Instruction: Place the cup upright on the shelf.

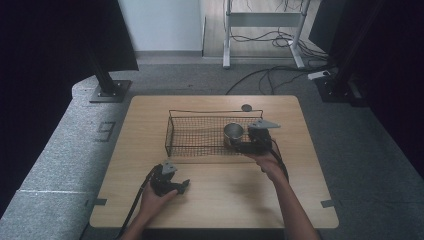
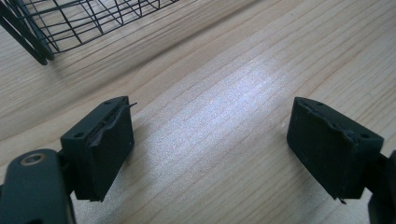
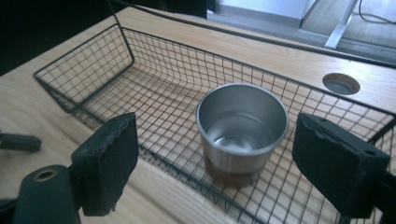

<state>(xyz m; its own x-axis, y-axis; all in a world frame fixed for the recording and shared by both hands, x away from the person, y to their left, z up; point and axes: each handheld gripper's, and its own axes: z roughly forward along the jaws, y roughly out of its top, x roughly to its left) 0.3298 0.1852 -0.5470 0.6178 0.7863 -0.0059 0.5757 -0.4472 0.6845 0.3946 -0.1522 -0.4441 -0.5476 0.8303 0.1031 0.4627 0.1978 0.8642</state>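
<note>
nearest the high camera, the left gripper [image 1: 184, 185] rests low on the table [image 1: 310, 200], well short of the wire basket [image 1: 172, 131] and off its near-left corner, held in the person's left hand [image 1: 155, 199]. its jaws stand wide apart with nothing between them but bare wood grain; in the left gripper view that same basket corner [image 2: 42, 49] shows up and to the left, apart from the jaws.

the right gripper [image 1: 239, 145] sits at the basket's near-right edge, the right hand [image 1: 267, 162] behind it and the grey three-cornered plate [image 1: 264, 124] on top. its jaws are spread wide and clasp nothing. in the right gripper view the steel cup [image 3: 242, 128] stands upright and open-mouthed on the basket's mesh floor, just beyond the jaws and roughly centred between them, not touching either as far as can be told. the cup is empty and shiny, with a darker band at its base. the basket's near wall [image 3: 187, 175] runs between the jaws and the cup.

beyond the basket's far-right corner a round hole [image 1: 246, 107] is cut in the tabletop. past the table's far edge, cables [image 1: 270, 75] lie on the grey floor, with a white desk frame [image 1: 227, 35] and dark stand bases [image 1: 110, 90] well away from the basket.
</note>
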